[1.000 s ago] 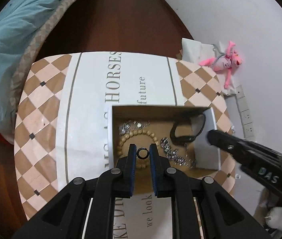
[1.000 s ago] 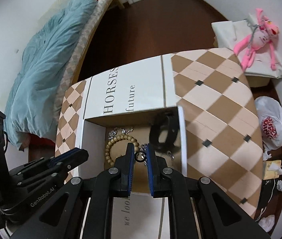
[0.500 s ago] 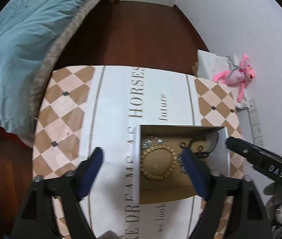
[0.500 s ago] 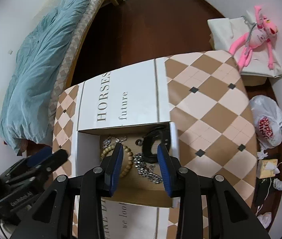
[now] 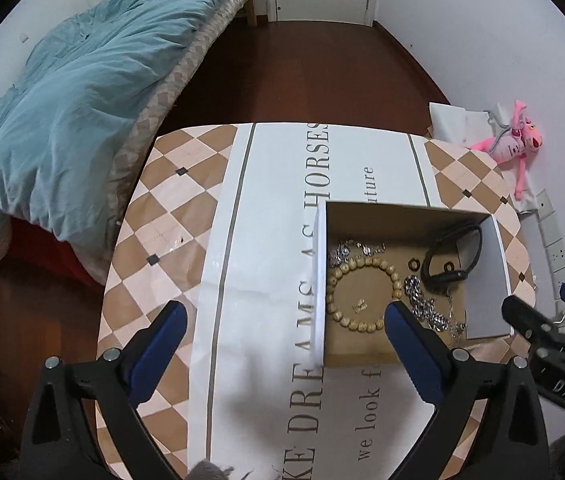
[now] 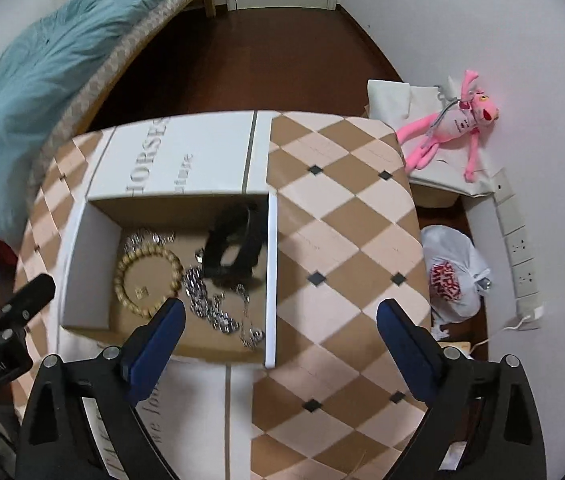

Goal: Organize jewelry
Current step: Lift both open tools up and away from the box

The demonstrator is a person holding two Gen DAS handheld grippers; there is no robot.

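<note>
Where the open cardboard box [image 5: 410, 216] sits on the tabletop [image 5: 170, 216], the jewelry is seen gathered on its brown floor. A bracelet of pale wooden beads [image 5: 362, 292] lies in a ring near the box's left wall, with a tiny gold piece [image 5: 359, 305] inside the ring. A silver chain bracelet [image 5: 428, 310] is spread just beside the beads, toward the right, and a second cluster of silver links [image 5: 348, 249] is found at the far side of the beads. A black band [image 5: 452, 256] is propped against the box's right wall, and two small dark rings [image 5: 414, 265] are seen near it. In the right wrist view the same beads [image 6: 148, 272], chain [image 6: 212, 304] and black band [image 6: 234, 248] are blurred by motion. The box's walls are white on the outside.

The tabletop is covered by a cloth of brown and cream diamonds with a white central strip, on which "HORSES", "DRE" and "we look f" can be read; the rest of the lettering is hidden by the box or cut off. The left tongs [image 5: 282, 320] are spread wide and hold nothing, hovering over the box's left wall. The right tongs [image 6: 280, 316] are likewise spread wide and empty, over the box's right wall. "GenRobot.AI" is printed on the left tool as seen from the right. A blue quilt [image 5: 62, 112] is heaped on a bed, and a pink plush toy [image 6: 450, 128] and a white plastic bag [image 6: 452, 276] lie on the floor by the wall.
</note>
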